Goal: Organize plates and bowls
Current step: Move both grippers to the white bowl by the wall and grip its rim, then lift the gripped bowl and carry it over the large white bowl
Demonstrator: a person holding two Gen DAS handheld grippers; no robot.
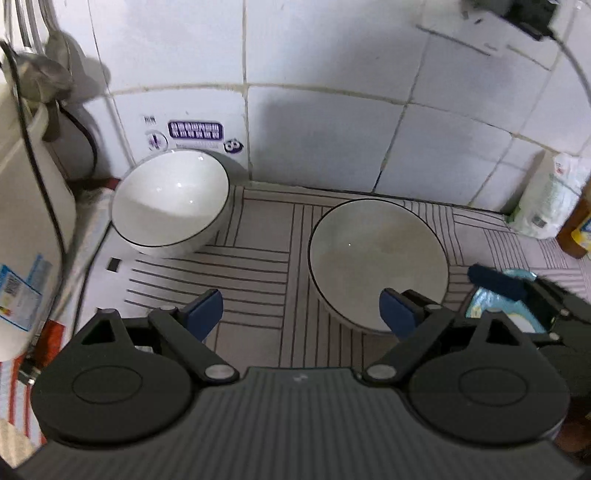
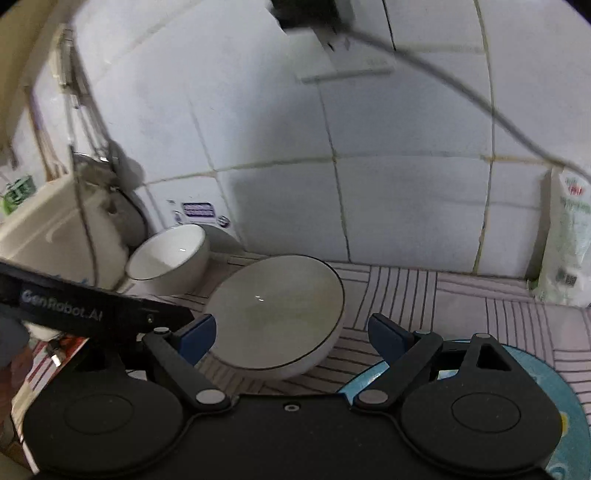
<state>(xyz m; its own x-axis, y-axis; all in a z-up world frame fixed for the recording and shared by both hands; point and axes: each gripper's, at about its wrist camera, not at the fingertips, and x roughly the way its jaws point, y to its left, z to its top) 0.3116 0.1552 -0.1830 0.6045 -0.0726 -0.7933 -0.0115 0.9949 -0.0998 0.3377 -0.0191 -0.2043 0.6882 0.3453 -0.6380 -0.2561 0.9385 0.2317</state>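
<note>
Two white bowls with dark rims stand on a striped mat. The smaller bowl sits at the back left against the tiled wall; it also shows in the right wrist view. The wider bowl sits to its right, also seen in the right wrist view. My left gripper is open and empty, its right finger over the wide bowl's near rim. My right gripper is open and empty, just in front of the wide bowl. A blue plate lies under my right gripper.
A white appliance with a cord stands at the left. A white packet and an orange bottle stand at the back right against the wall. A wall socket with a cable hangs above.
</note>
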